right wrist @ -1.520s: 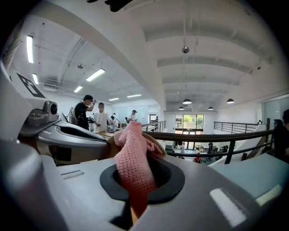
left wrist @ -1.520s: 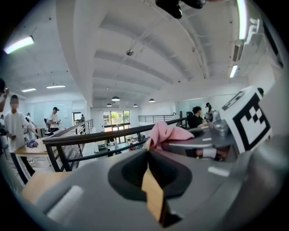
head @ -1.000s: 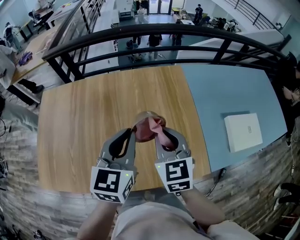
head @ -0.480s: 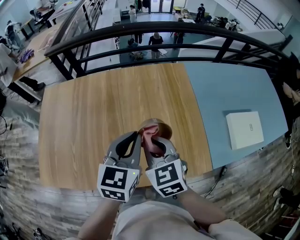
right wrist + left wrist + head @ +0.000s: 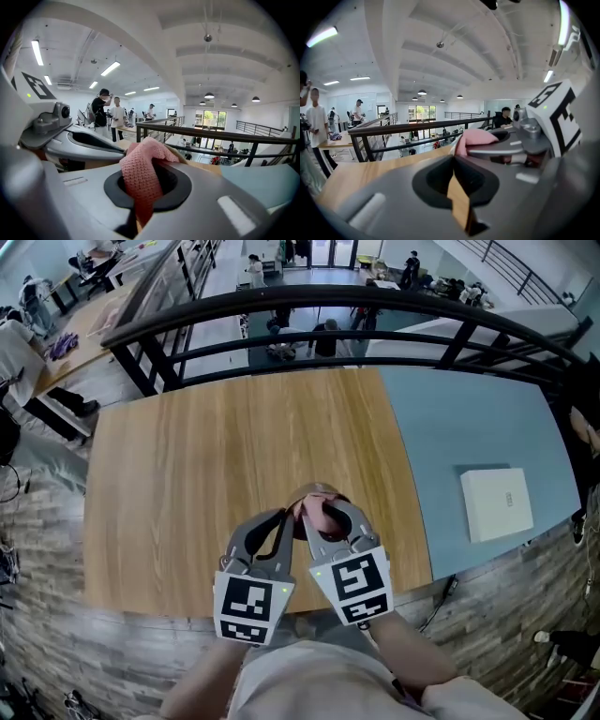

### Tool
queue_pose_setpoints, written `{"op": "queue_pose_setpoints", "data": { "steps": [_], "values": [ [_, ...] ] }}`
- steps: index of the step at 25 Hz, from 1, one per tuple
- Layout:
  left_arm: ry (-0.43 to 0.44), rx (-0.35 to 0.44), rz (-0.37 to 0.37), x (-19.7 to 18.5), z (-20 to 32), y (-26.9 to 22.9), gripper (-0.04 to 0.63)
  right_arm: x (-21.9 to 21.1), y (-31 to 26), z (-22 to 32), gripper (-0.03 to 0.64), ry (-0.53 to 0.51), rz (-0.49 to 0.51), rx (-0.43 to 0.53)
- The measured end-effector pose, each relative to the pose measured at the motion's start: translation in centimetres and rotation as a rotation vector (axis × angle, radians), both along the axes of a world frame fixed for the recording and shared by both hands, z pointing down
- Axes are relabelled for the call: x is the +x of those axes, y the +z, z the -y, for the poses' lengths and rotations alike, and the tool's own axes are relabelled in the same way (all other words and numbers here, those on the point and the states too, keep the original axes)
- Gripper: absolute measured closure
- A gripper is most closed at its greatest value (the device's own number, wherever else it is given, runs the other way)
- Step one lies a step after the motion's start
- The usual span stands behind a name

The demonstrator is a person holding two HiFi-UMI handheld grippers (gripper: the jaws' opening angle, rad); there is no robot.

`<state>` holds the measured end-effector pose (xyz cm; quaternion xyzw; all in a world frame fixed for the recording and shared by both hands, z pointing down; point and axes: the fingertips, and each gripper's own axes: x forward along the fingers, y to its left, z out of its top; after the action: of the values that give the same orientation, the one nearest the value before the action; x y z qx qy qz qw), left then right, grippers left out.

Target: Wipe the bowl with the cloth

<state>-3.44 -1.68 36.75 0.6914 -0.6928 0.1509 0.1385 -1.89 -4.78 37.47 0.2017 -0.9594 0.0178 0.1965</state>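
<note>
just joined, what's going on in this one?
A person holds a two-jaw gripper in each hand at the near edge of a wooden table. The left gripper is shut on the rim of a small tan bowl, steadying it. The right gripper is shut on a pink knitted cloth, bunched up against the bowl. The two grippers sit side by side, close together. A white box lies apart on the blue table to the right.

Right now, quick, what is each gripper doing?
Left gripper: closed, pinching the bowl by its rim.
Right gripper: closed, holding the pink cloth.
</note>
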Motion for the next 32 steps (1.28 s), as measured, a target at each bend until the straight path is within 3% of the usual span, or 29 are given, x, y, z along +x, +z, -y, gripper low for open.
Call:
{"op": "queue_pose_setpoints", "data": {
  "steps": [13, 27, 32],
  "values": [
    [-0.048, 0.065, -0.035, -2.4, 0.7, -2.4, 0.583, 1.9, 0.4, 2.9, 0.602, 0.072, -0.074, 0.100],
    [-0.059, 0.030, -0.036, -4.4, 1.9, -0.9, 0.584, -2.9, 4.4, -1.1, 0.603, -0.169, -0.244, 0.065],
    [-0.039, 0.012, -0.008, -4.0, 1.7, -0.4, 0.584, -4.7, 3.8, -2.6, 0.603, -0.250, -0.232, 0.035]
  ]
}}
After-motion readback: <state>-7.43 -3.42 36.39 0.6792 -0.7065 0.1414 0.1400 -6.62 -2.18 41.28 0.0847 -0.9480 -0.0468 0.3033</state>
